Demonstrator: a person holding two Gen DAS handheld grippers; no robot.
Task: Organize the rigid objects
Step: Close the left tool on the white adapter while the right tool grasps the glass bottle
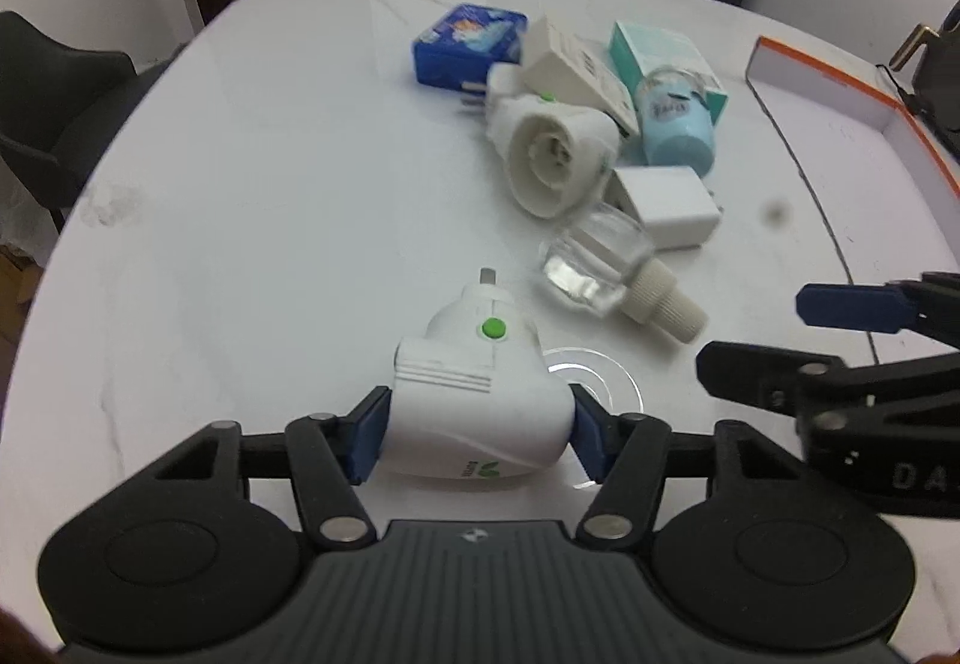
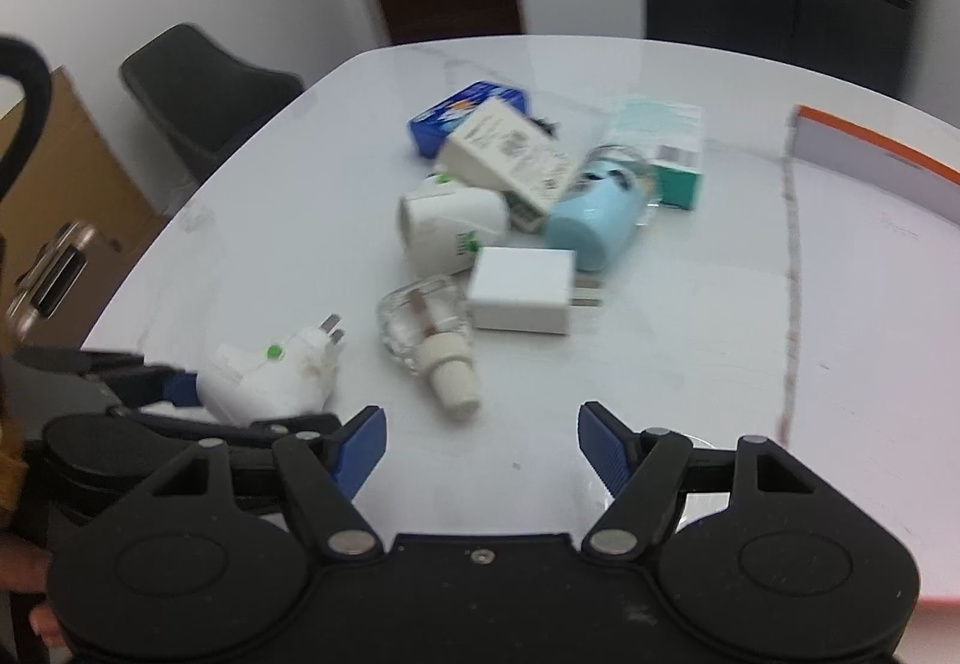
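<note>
while the left tool clamps its blue pads on the broad sides of the white plug-in heater, low over the tabletop, that hard plastic shell looks light, stiff and smooth, so it may slip. the right tool hangs open and empty, and its view alone shows the heater's two prongs and the label on the cream box in the pile.

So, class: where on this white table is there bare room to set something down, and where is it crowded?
Bare: the white marble table left of the blue packet, and the strip between the white square charger and the orange-edged box. Crowded: the central pile around the pale blue cup.
</note>
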